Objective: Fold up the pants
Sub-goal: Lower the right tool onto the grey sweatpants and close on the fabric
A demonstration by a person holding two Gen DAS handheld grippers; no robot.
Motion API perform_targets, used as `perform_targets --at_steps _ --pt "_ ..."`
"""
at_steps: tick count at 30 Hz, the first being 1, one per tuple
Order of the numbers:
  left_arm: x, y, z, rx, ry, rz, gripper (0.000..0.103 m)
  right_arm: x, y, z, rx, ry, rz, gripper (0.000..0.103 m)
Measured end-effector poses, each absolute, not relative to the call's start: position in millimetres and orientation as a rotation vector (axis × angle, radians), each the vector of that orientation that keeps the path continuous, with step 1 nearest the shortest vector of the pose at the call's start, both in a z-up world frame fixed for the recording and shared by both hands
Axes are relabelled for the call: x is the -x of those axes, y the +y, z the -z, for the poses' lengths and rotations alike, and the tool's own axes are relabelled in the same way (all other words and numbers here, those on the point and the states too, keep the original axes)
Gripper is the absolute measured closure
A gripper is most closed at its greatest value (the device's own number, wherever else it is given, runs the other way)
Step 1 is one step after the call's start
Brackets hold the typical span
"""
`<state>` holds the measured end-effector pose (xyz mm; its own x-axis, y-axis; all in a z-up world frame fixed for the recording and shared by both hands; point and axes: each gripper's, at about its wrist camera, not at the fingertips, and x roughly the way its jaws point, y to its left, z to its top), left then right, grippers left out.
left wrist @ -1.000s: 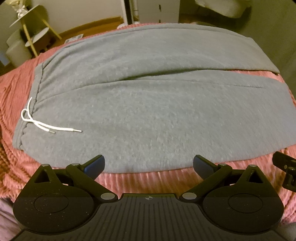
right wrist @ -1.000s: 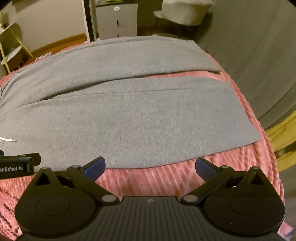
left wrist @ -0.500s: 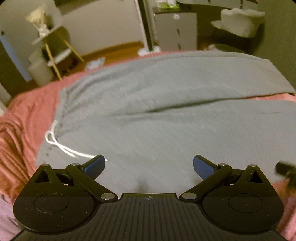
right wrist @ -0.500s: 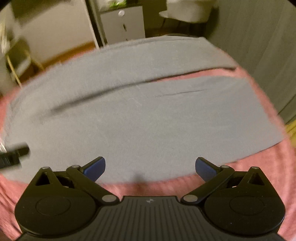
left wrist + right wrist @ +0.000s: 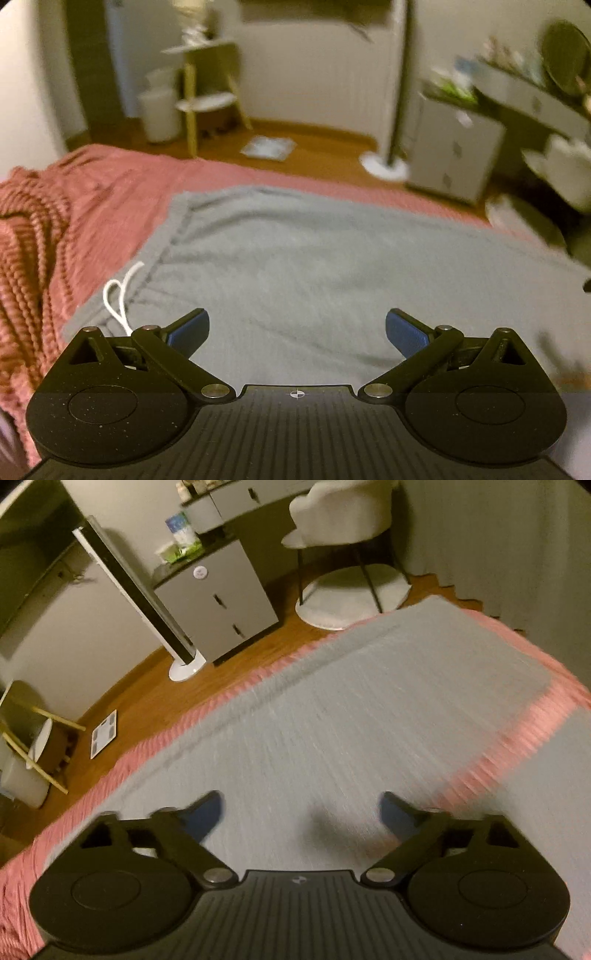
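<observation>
Pants [image 5: 332, 266] of grey fleece lie spread flat on a pink ribbed blanket [image 5: 85, 192], filling the middle of both wrist views.

At the left of the left wrist view, the waistband runs from the upper middle of the frame down toward the lower left, and the white drawstring [image 5: 120, 295] loops just beside the left finger of the left gripper [image 5: 297, 330]. That gripper hangs over the cloth near the waist with its jaws spread wide and nothing between them. The fabric stretches away toward the upper right of the frame.

In the right wrist view, blurred by motion, the far leg runs as a long band from the lower left to the upper right, and a strip of pink shows at the right edge between it and the near leg. The right gripper [image 5: 301, 812] is over this leg; its jaws are closing, yet no cloth sits between the pads.

So the long axis of the pants runs across both grippers, waist nearer the left hand, legs nearer the right. Each hand seems placed to pinch the leg beneath it and carry it over lengthwise.
</observation>
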<state>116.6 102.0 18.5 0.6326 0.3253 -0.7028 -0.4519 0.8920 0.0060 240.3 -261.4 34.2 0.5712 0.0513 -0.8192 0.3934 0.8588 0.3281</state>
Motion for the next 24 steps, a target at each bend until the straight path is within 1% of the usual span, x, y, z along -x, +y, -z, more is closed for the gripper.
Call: perform_targets --at_steps 1,3,4,5,6,7,10,13,16,17,21,24 --pt "-119 107 -12 0.171 0.728 -0.471 0.000 -265 -264 -25 -0.522 0.966 0.210 0.019" --pt "-131 117 -2 0.172 0.699 -0.531 0.000 -311 -273 -3 -0.544 0.972 0.239 0.029" --pt "-137 122 3 0.178 0.694 -0.550 0.000 -327 -279 7 -0.565 0.975 0.252 0.032" --pt "-143 127 8 0.192 0.692 -0.563 0.000 -344 -287 16 -0.599 0.981 0.264 0.036" --pt "-148 130 11 0.207 0.692 -0.571 0.000 -364 -295 25 -0.649 0.974 0.281 0.046" --pt "-153 133 14 0.224 0.686 -0.569 0.000 -374 -301 31 -0.682 0.970 0.296 0.049" --pt "-167 131 25 0.225 0.703 -0.540 0.000 -408 -313 46 -0.751 0.971 0.346 0.050" --pt "-180 117 40 0.121 0.746 -0.544 0.000 -427 -317 62 -0.683 1.006 0.449 0.061" --pt "-184 104 49 0.029 0.772 -0.560 0.000 -433 -321 79 -0.673 1.034 0.505 0.084" --pt "-185 103 52 0.016 0.776 -0.560 0.000 -429 -319 78 -0.629 1.019 0.508 0.100" --pt "-176 115 48 0.085 0.769 -0.560 0.000 -385 -320 67 -0.616 0.926 0.378 0.101" --pt "-164 126 43 0.142 0.731 -0.577 0.000 -307 -329 57 -0.698 0.843 0.254 0.101"
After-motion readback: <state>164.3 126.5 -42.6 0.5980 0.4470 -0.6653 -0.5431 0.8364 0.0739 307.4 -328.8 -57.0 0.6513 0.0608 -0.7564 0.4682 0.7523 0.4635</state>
